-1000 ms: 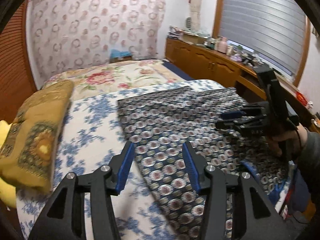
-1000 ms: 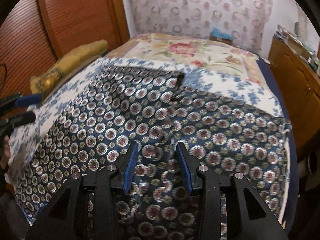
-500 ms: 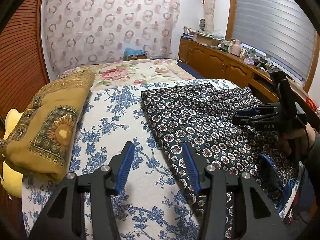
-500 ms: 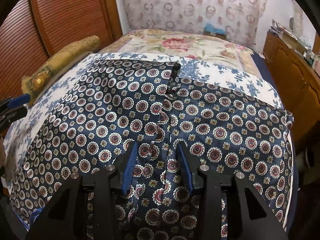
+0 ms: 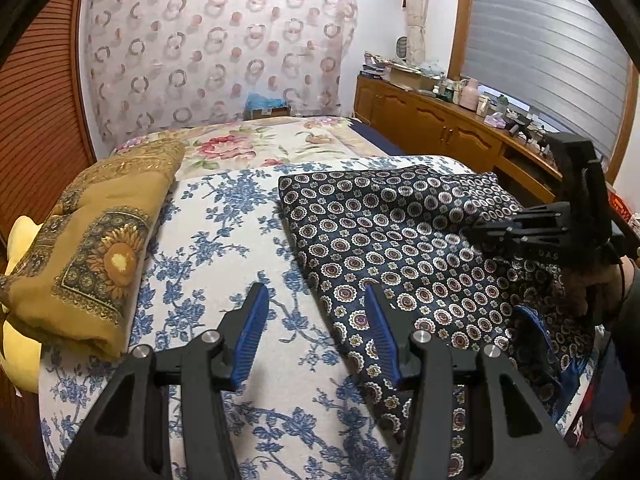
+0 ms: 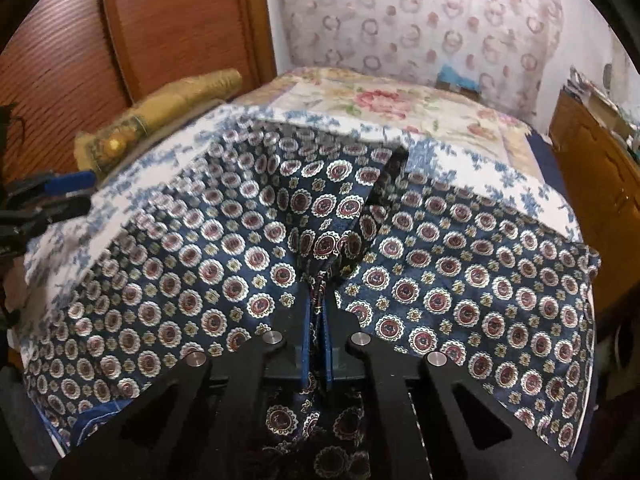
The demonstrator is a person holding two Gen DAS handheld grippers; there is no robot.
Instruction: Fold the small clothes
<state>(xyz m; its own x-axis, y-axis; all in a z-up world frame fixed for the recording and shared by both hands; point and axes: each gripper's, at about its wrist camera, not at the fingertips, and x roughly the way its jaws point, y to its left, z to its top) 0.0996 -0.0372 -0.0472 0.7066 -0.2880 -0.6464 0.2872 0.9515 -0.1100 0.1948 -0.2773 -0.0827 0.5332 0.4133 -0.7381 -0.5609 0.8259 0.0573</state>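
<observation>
A dark navy garment [image 6: 440, 280] with round medallion print lies spread over the blue-flowered sheet [image 5: 224, 232] on the bed. My right gripper [image 6: 316, 300] is shut on a raised ridge of its fabric near the front edge, and the cloth puckers toward the pads. In the left wrist view the right gripper [image 5: 478, 234] rests on the garment [image 5: 400, 240], held by a person's hand. My left gripper [image 5: 316, 292] hangs open over the sheet at the garment's left edge, with nothing between its fingers. It also shows at the left of the right wrist view, left gripper [image 6: 60, 192].
A folded mustard cloth [image 5: 92, 248] with a sunflower print lies at the bed's left side over something yellow [image 5: 20, 236]. A flowered quilt [image 5: 248, 144] covers the far end. Wooden cabinets [image 5: 440, 128] with clutter line the right; a wooden slatted door [image 6: 160, 20] stands left.
My right gripper's jaws have closed from open onto a pinch of the garment, gathering the fabric into a ridge. The left gripper stays open and has turned slightly toward the sheet.
</observation>
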